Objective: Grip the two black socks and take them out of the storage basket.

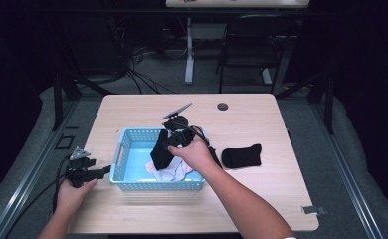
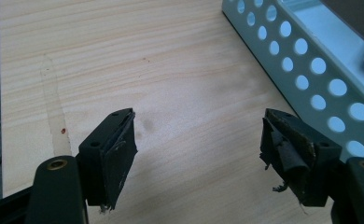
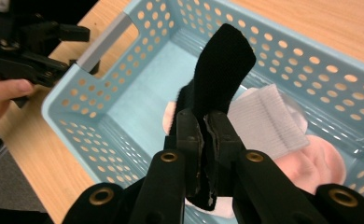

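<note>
A light blue perforated basket [image 1: 125, 149] sits on the wooden table. My right gripper [image 3: 204, 122] is shut on a black sock [image 3: 224, 60] and holds it above the basket; the sock [image 1: 160, 149] hangs down into it. Under it in the basket lie a white ribbed sock [image 3: 269, 122] and pale pink socks [image 3: 322, 161]. A second black sock [image 1: 242, 156] lies flat on the table to the right of the basket. My left gripper [image 2: 199, 140] rests on the table by the basket's left wall [image 2: 306, 70], open, with bare wood between its jaws.
The left gripper [image 3: 31, 46] and the hand on it sit just outside the basket's handle end. A round grommet hole [image 1: 223, 106] is at the table's far edge. A chair [image 1: 254, 47] and a desk leg stand on the floor beyond.
</note>
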